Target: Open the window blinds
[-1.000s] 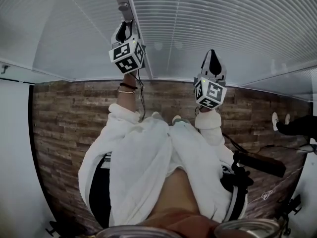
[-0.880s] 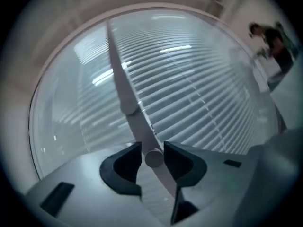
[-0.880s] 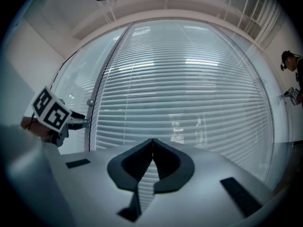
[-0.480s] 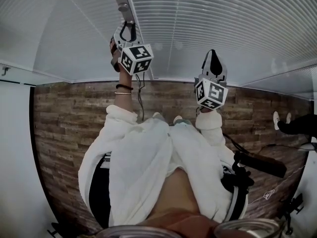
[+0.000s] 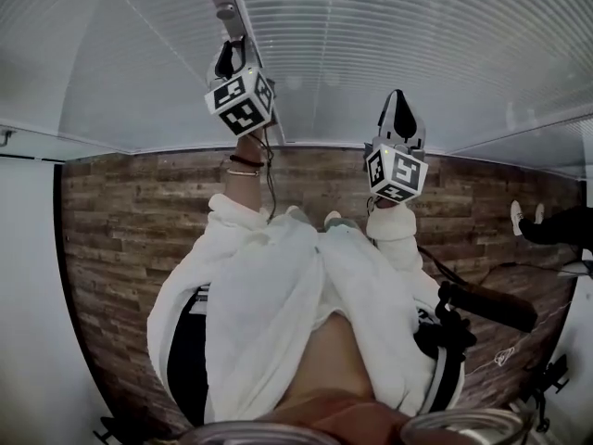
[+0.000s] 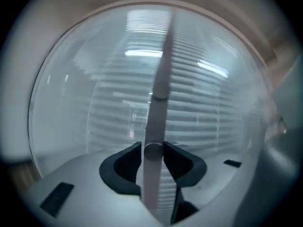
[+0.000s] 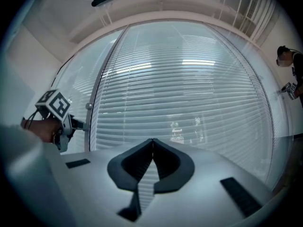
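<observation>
- Closing on the pale, slim plastic blind wand (image 6: 160, 74), the jaws of the left gripper (image 6: 152, 151) press it from both sides at the lower centre of the left gripper view.
- The right gripper (image 7: 152, 143) sits at the lower centre of its own view, its tips together on nothing.
- The white horizontal-slat window blinds (image 7: 189, 89) fill the frame beyond.

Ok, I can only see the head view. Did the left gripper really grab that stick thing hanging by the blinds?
Observer: Yes. The left gripper view shows the wand standing between the jaws of the left gripper, and they are closing on it.
Operator: And the other one, is it holding anything?
Observer: No. The right gripper view shows the right gripper with its jaws together and nothing between them.
</observation>
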Demonstrator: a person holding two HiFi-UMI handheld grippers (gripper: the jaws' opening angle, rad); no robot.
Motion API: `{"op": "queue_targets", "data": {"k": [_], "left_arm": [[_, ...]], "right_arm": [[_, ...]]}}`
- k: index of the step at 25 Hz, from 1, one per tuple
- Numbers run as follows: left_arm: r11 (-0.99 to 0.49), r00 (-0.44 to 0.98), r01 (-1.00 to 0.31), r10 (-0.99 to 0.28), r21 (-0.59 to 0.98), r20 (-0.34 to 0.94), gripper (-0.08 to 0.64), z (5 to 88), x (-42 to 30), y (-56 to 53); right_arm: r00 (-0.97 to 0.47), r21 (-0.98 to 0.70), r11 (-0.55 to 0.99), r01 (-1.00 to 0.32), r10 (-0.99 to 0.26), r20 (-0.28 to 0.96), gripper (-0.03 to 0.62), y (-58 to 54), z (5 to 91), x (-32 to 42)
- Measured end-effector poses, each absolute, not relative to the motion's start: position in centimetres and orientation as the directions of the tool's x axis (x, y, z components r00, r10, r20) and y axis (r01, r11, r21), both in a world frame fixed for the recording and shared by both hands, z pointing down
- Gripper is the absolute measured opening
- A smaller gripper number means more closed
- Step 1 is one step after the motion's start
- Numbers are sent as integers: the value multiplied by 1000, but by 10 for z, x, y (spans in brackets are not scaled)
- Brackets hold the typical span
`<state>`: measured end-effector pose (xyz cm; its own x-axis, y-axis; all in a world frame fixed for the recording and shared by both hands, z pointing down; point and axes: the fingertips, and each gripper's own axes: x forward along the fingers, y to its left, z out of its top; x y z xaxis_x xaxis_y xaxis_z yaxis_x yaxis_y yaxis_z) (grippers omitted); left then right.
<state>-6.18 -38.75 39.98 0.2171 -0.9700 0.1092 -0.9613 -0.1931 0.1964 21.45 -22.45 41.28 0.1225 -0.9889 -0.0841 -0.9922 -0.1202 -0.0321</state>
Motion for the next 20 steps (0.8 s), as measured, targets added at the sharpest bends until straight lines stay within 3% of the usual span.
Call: {"op": "queue_targets", "data": {"k": [2,3,8,11,16,18,20], "left_arm": [[-150,135,-963,-988,-224,79,137,389,-57,-381],[-141,127,-928,-990,-345,63,137,386,-53,-380],[-198,191,-843,-979,-501,66,138,396,-48,-387],[-239,237,-892,-970,-383,52,126,394,-51,-388],[-241,250,-959,-967,149,41,124,391,-60,-386],[-233,249,-942,-968,241,39,124,390,-62,-386],[-245,256,-948,-966,205,28,126,388,-61,-384]], "right_arm": [[120,-38,-117,-992,-989,-82,11,-223,413,213],[117,-40,-114,-993,-990,-82,11,-223,413,211],[108,-44,-104,-994,-990,-88,11,-223,412,208],[115,-51,-111,-993,-989,-89,11,-223,412,211],[113,-58,-108,-992,-990,-86,11,-224,414,207],[113,-63,-108,-992,-990,-87,11,-225,414,207],[110,-65,-104,-992,-990,-84,11,-225,414,207]]}}
